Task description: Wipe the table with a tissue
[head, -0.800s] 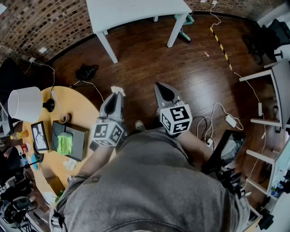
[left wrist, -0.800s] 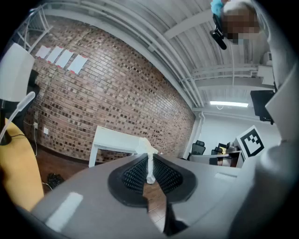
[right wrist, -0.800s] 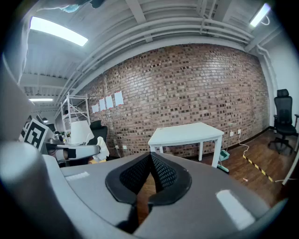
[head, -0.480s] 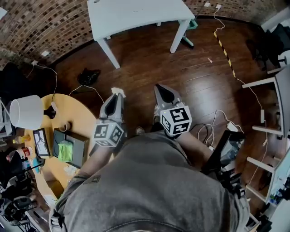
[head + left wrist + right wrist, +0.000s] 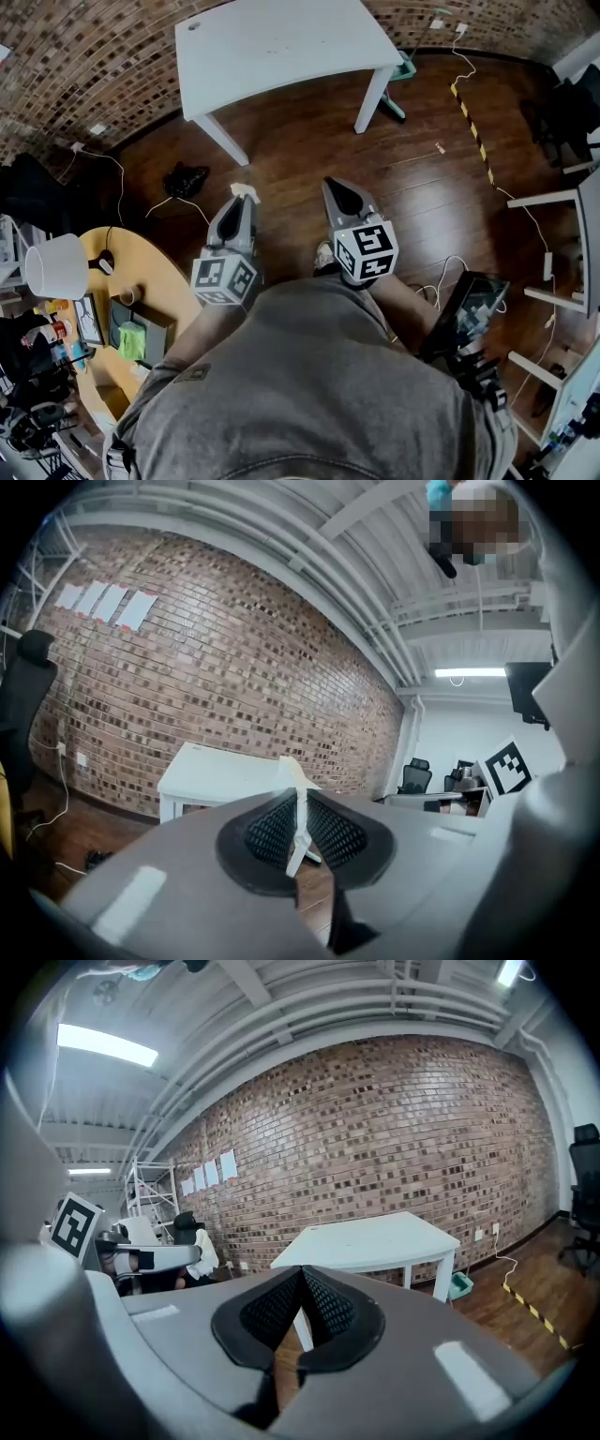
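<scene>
Head view, clock read from pic centre. Dark wood floor [image 5: 300, 141] fills most of it; brick wall [image 5: 84, 56] runs along 10 to 12 o'clock. Person in grey shirt [image 5: 309, 394] takes up 6 o'clock. White table [image 5: 272, 42] stands at 12 o'clock, w/ its far edge near the wall; it also shows ahead in the left gripper view [image 5: 211, 766] and the right gripper view [image 5: 370, 1237]. Round yellow table [image 5: 164, 281] sits at 8 to 9 o'clock, cluttered. On it: white lamp [image 5: 56, 265] at 9 o'clock and a green item [image 5: 132, 339] on a dark box at 8 o'clock.

Both grippers are held over bare floor near centre, pointing twd 12 o'clock, well short of the white table. Left gripper [image 5: 242, 195] is clamped on the tissue [image 5: 245, 190]. In its own view [image 5: 298, 832] the pads pinch a thin white sheet [image 5: 298, 808] upright btwn them, w/ a corner poking out past the tips. Right gripper [image 5: 337, 185] is at 1 o'clock of the left one. In its own view [image 5: 300, 1283] the jaws are pressed together w/ nothing btwn them.

Black bundle [image 5: 185, 178] lies on the floor at 10 o'clock, btwn the wall and the round table. Yellow-black tape strip [image 5: 473, 131] is at 2 o'clock.
</scene>
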